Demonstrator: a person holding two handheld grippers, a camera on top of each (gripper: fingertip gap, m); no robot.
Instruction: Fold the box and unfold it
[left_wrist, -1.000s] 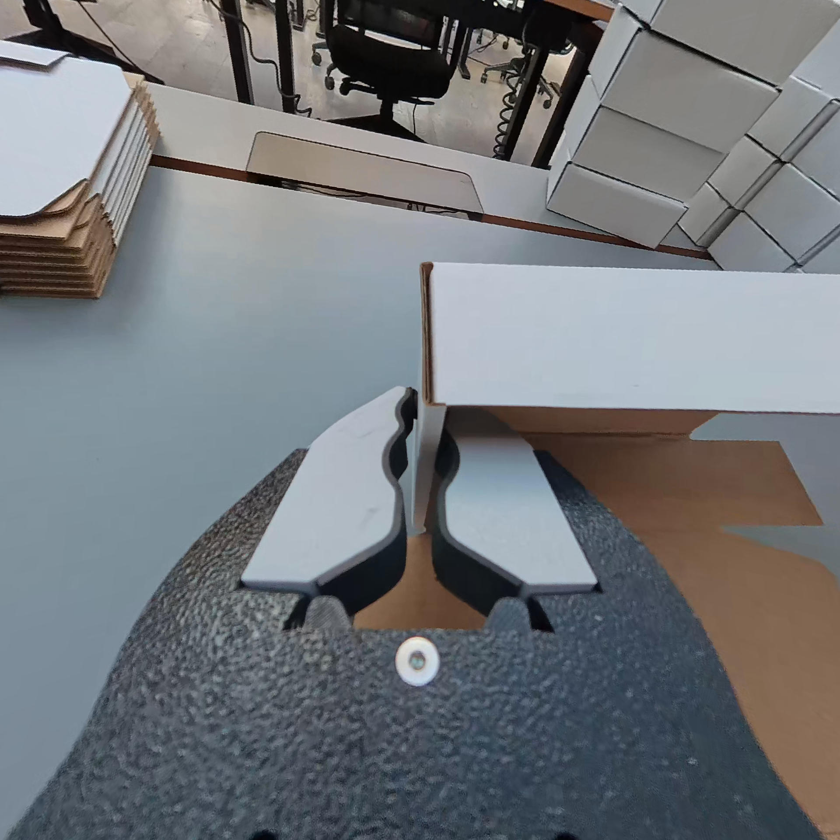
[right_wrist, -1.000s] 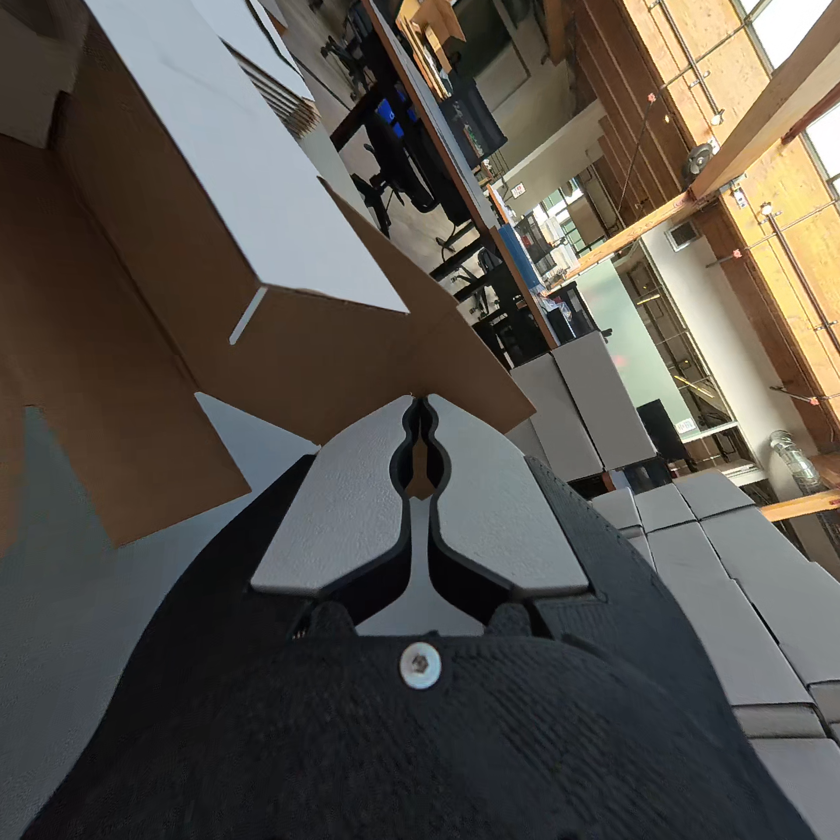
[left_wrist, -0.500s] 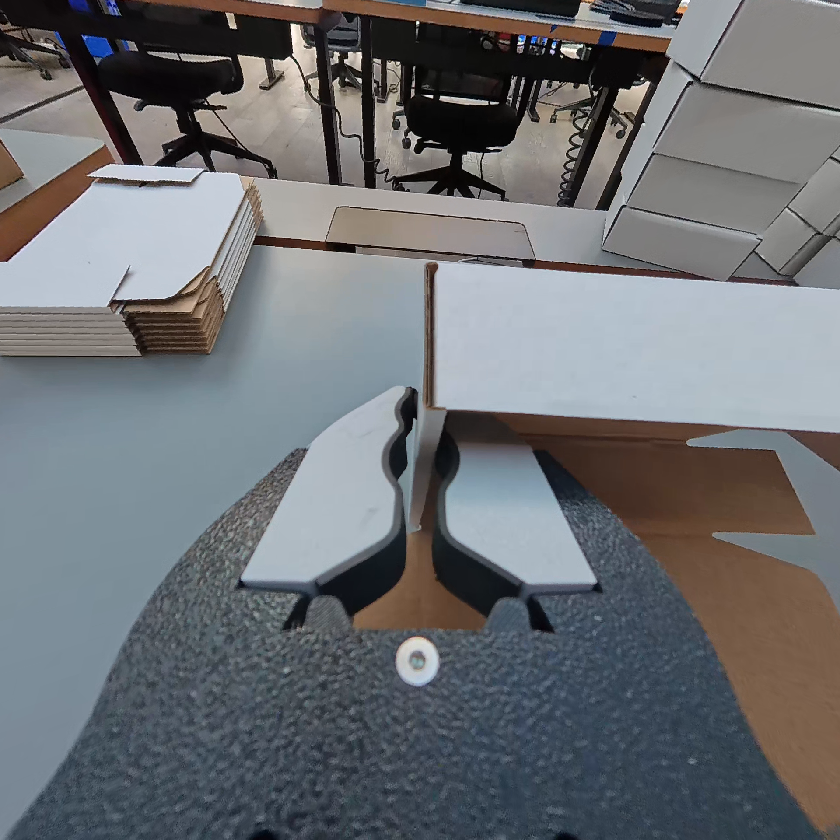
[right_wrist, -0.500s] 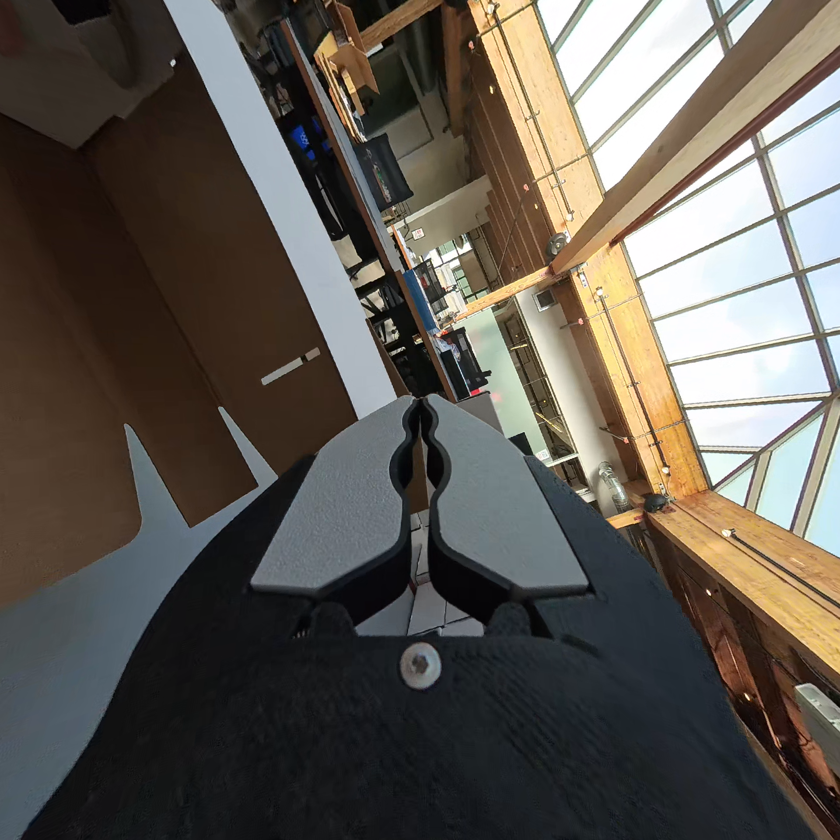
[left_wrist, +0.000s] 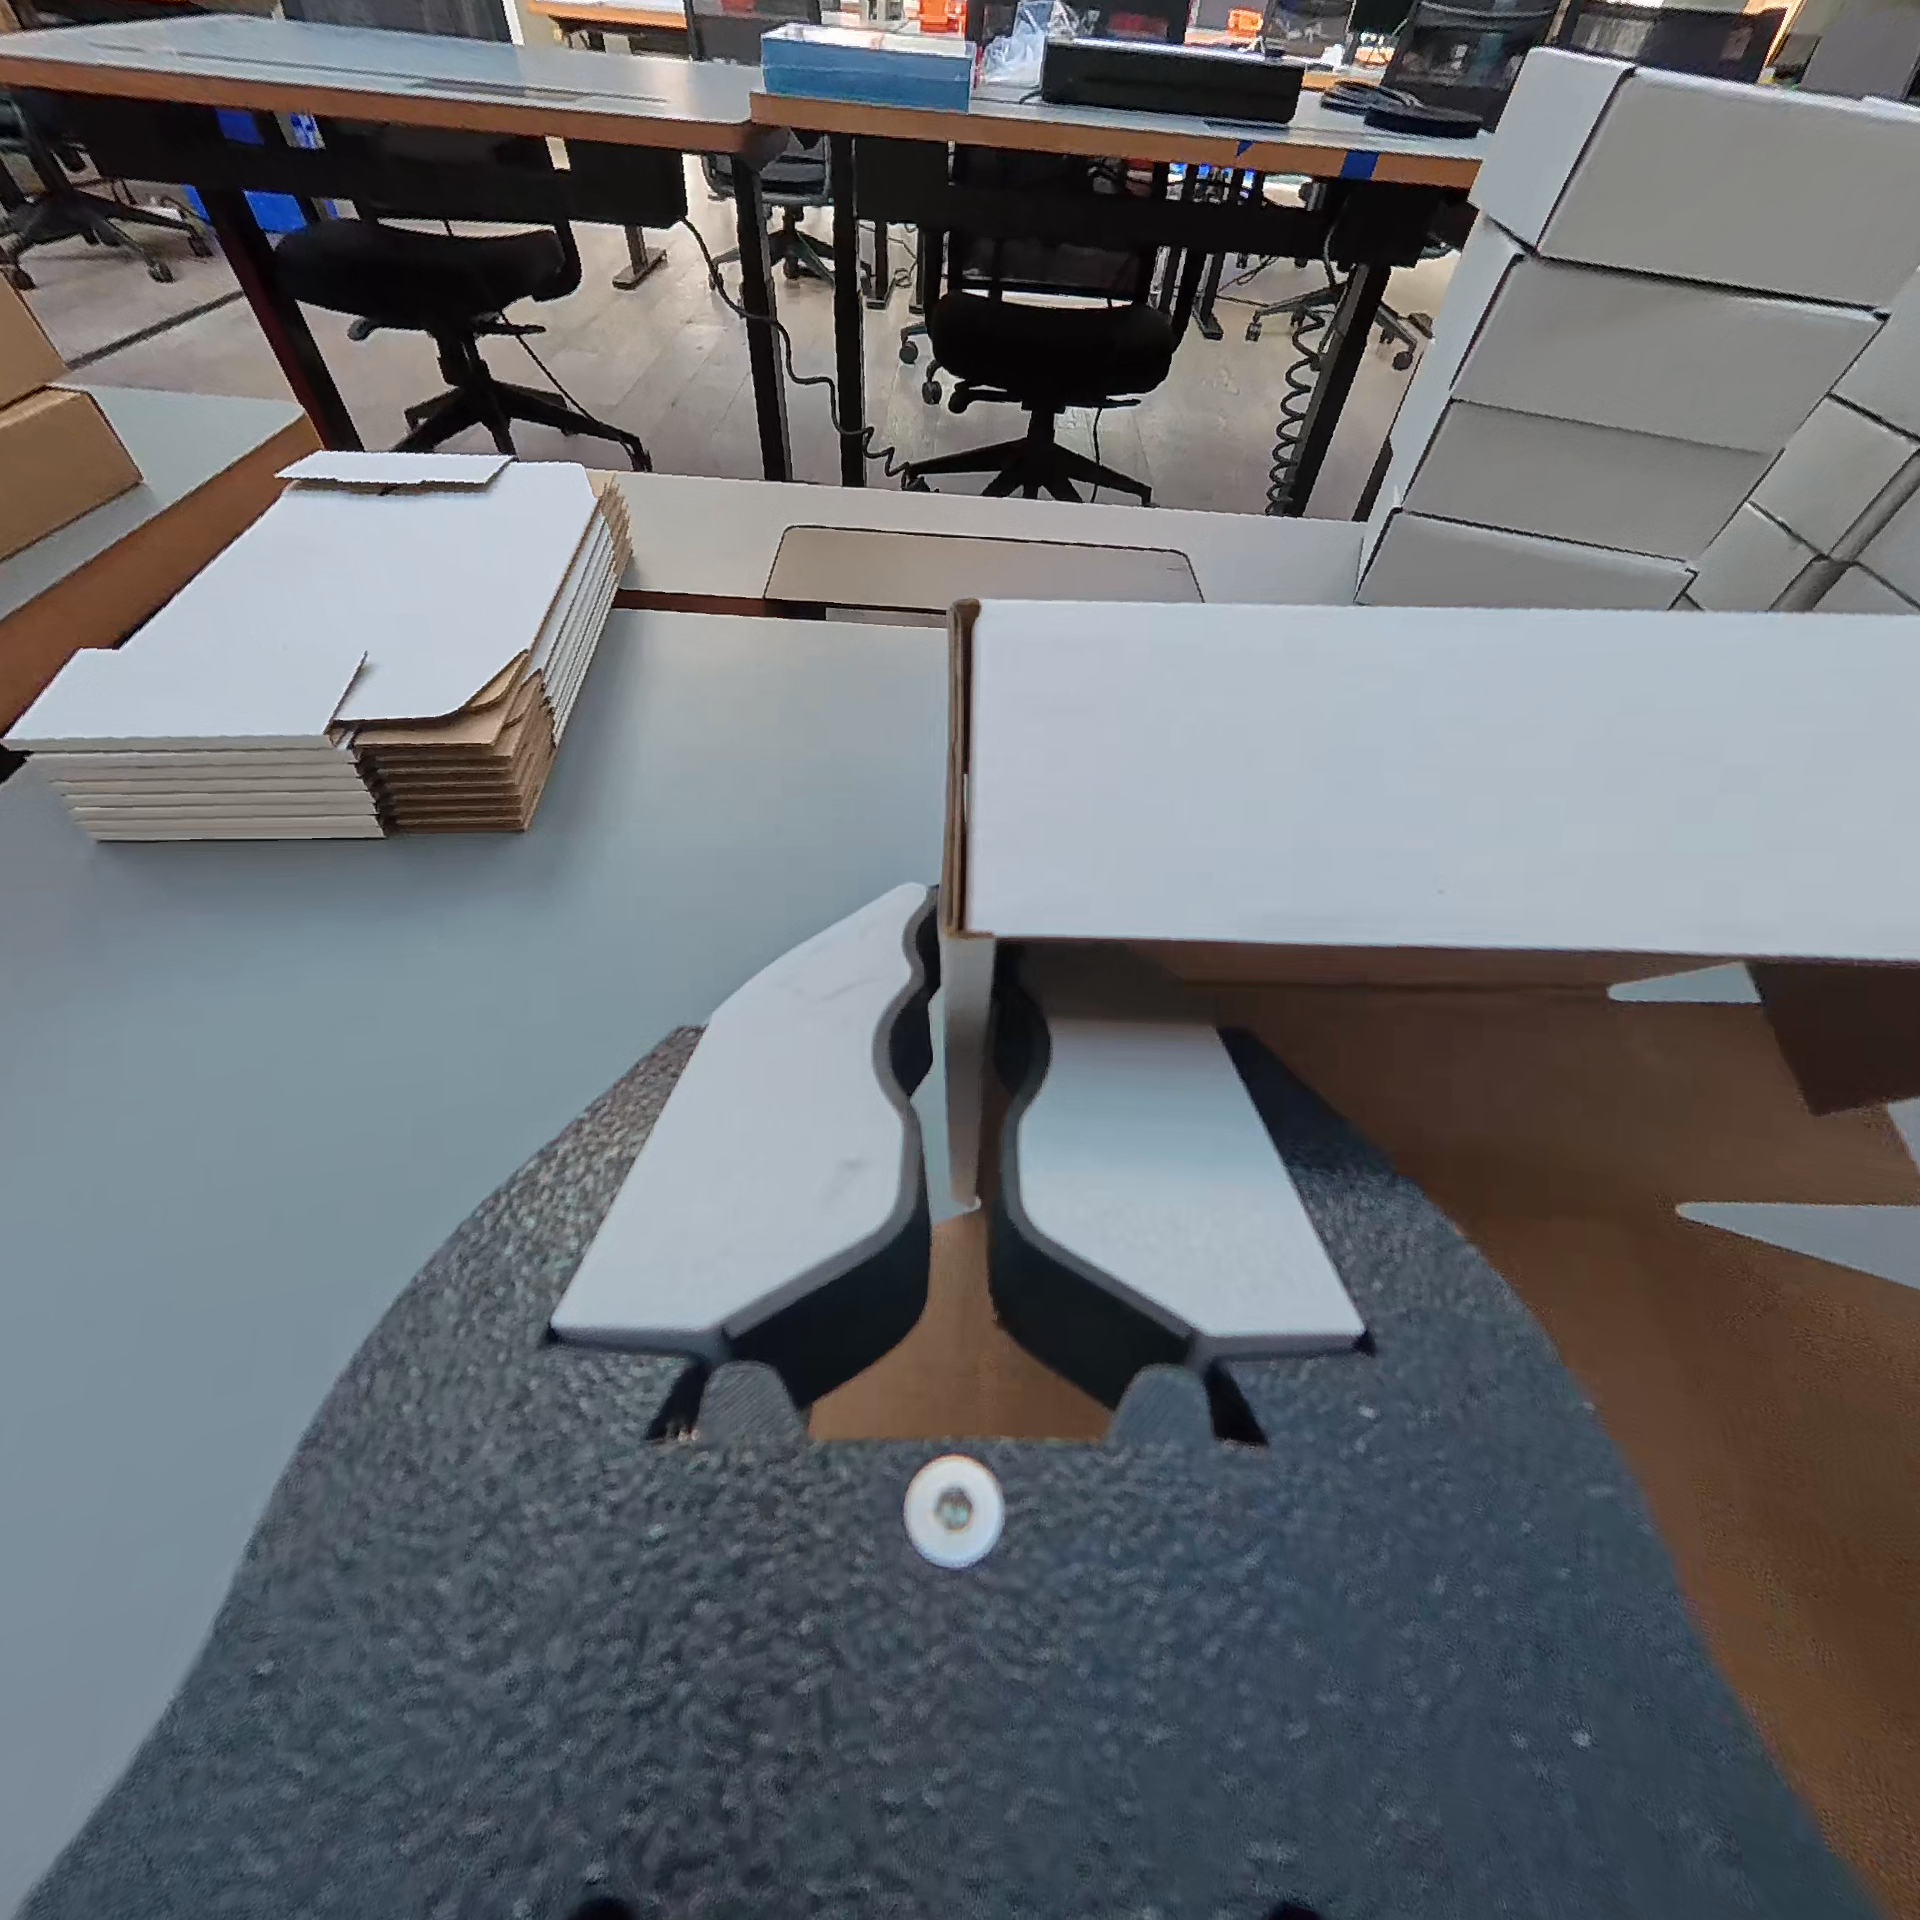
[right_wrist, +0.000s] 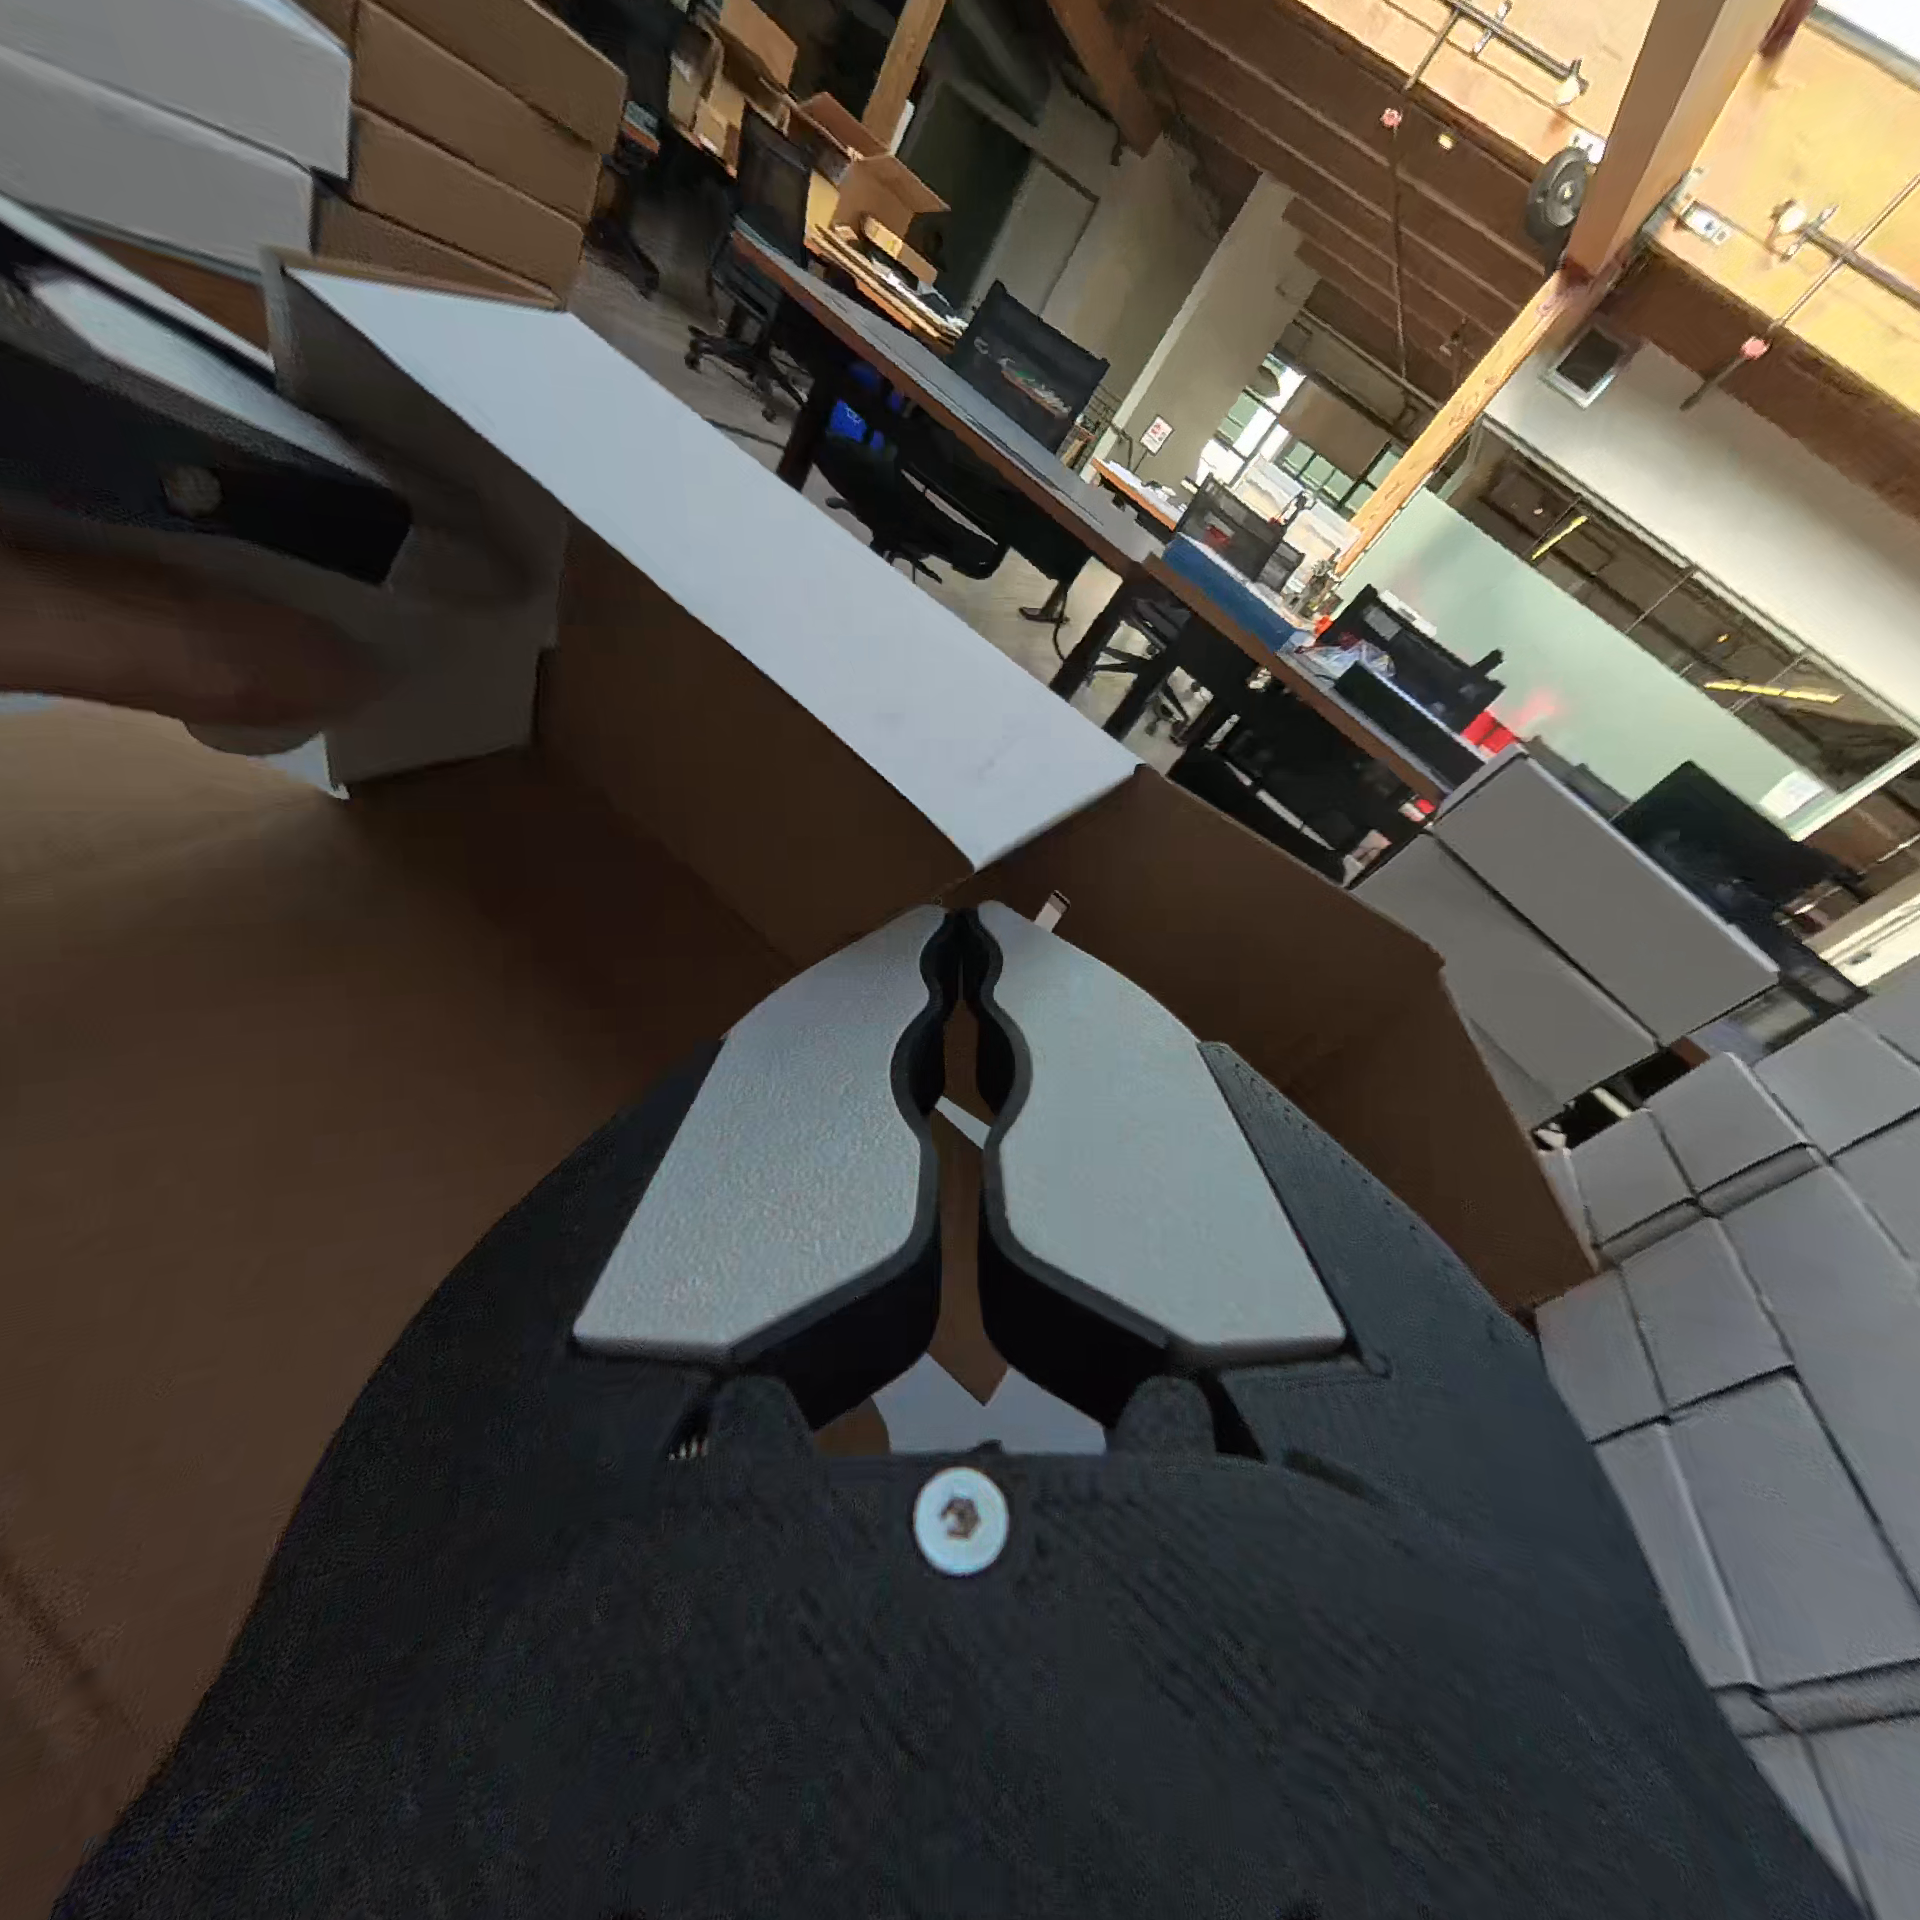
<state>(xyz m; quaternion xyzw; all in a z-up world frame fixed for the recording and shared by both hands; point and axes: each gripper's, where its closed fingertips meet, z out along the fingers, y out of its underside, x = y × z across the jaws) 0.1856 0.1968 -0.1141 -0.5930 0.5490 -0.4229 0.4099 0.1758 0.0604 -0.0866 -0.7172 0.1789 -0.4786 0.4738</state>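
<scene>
The box is a partly folded blank, white outside and brown inside, lying on the grey table. Its long white wall stands up and leans over the brown floor. My left gripper is shut on the white end flap at that wall's left corner. In the right wrist view, the box shows the same wall running from upper left to centre. My right gripper is shut on the brown side flap at the wall's right corner. The left gripper shows blurred at upper left, with a hand beneath it.
A stack of flat blanks lies at the table's far left. Folded white boxes are piled at the far right, also in the right wrist view. Office chairs and desks stand beyond the table's far edge.
The right gripper has swung round with its flap, and that flap now stands up at the wall's right end. The left gripper has tilted up, still holding the end flap.
</scene>
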